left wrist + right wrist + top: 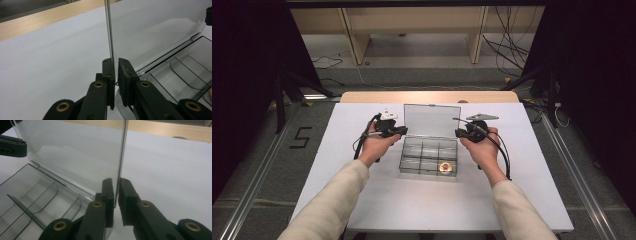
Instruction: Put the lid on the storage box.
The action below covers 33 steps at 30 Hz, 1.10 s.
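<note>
A clear plastic compartment box (428, 155) sits mid-table with its lid (432, 120) standing upright. A small round gold-and-red item (444, 167) lies in its front right compartment. My left gripper (401, 131) is at the lid's left edge, low near the hinge. In the left gripper view, the left gripper (116, 61) is shut on the thin edge of the lid (155, 27). My right gripper (458, 133) is at the lid's right edge. In the right gripper view, the right gripper (116, 181) likewise pinches the lid (75, 152) just above the tray (37, 192).
The white tabletop (377, 200) has a wooden strip (427, 96) along its far edge. Beyond it are wooden bench legs and loose cables on the floor. Dark stands flank the table on both sides.
</note>
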### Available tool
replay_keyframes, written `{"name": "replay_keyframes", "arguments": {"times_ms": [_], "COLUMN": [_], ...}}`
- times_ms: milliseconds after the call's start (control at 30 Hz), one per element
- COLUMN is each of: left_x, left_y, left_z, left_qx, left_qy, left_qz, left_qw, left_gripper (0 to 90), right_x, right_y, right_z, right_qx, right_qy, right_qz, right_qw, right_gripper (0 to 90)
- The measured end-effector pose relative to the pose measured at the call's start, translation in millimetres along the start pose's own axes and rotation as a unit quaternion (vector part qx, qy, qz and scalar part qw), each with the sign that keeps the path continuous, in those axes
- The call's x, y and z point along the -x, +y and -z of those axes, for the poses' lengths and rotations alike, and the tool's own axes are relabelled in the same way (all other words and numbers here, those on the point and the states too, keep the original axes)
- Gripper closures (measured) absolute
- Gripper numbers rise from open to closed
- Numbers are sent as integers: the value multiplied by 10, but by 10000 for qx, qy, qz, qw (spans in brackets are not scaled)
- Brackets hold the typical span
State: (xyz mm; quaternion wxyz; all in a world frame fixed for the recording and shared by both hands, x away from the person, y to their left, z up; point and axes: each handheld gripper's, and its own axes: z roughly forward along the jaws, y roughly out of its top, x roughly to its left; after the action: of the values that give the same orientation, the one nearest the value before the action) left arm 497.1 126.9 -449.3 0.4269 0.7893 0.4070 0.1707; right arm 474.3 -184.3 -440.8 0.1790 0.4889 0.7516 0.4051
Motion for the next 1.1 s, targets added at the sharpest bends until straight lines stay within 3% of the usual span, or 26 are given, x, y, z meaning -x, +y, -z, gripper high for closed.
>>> {"name": "replay_keyframes", "arguments": {"times_ms": [1100], "left_x": [51], "left_y": [-46], "left_z": [59], "left_qx": [94], "left_qy": [73], "left_qz": [-302], "left_qw": [9995], "left_gripper": [840], "right_x": [-68], "right_y": [-83], "right_z": [64], "right_qx": [193], "right_qy": [-114], "right_qz": [223], "right_qw": [9995], "right_gripper": [837]}}
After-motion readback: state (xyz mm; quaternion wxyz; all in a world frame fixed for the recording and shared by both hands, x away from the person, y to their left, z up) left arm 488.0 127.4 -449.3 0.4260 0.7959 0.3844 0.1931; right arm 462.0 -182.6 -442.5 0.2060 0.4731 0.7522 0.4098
